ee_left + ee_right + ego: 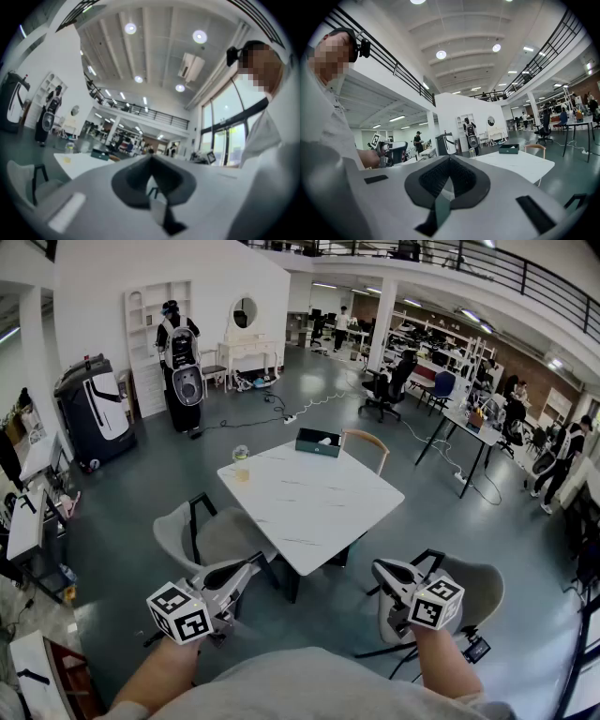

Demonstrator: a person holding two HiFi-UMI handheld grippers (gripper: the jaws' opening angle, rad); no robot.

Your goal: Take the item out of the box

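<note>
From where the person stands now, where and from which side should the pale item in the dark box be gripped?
Probably from above, on the part of the pale item that shows at the open top of the dark box: the box walls shut off every side. The box sits at the far edge of the white table; the item's shape is too small to judge.

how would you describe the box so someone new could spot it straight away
Find the white table in the middle of the room. At its far edge, beside the wooden-backed chair, sits the box. It is dark green and low, unlike the small clear cup at the table's left corner.
</note>
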